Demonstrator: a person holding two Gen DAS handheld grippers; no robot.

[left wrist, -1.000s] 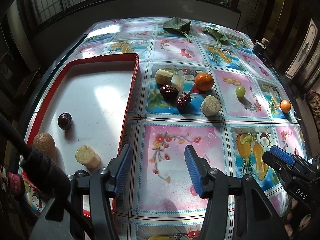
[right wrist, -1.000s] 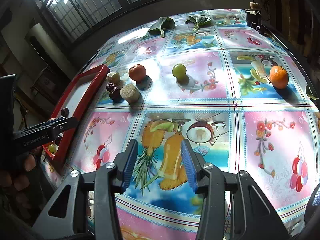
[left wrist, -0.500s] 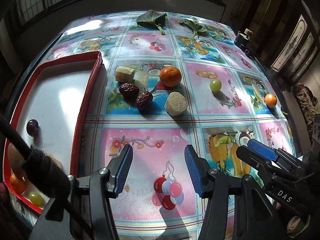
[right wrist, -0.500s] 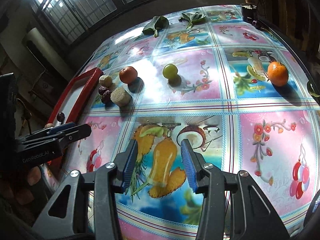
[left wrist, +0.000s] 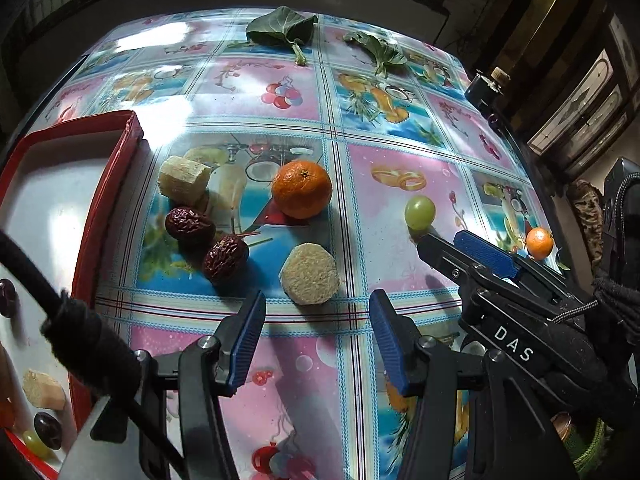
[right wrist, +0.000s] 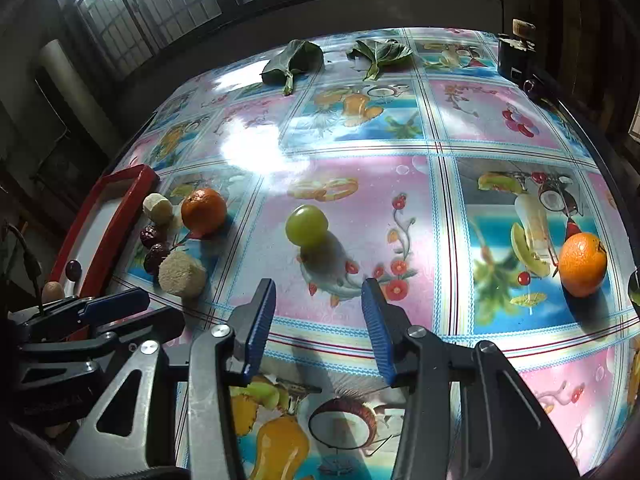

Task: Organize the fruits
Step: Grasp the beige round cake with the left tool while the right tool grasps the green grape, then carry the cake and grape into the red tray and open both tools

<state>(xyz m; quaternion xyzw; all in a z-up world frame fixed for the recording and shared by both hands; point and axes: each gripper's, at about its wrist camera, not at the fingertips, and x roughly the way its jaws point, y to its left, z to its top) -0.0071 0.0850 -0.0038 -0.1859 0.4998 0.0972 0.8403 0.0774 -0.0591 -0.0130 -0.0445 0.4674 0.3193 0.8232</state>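
Left tool (left wrist: 316, 336) wide, empty; pale cut chunk (left wrist: 309, 279) at 12 o'clock on counter (left wrist: 400, 152), probably sugarcane: light, stiff, fibrous; grip its curved sides. Right tool (right wrist: 318, 318) wide, empty; green grape (right wrist: 306, 225) at 12 o'clock: small, slick, bruisable; squeeze gently across its middle.

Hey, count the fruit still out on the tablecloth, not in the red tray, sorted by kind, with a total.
Oranges: 2
Green grapes: 1
Red dates: 2
Pale peeled chunks: 2
Total: 7
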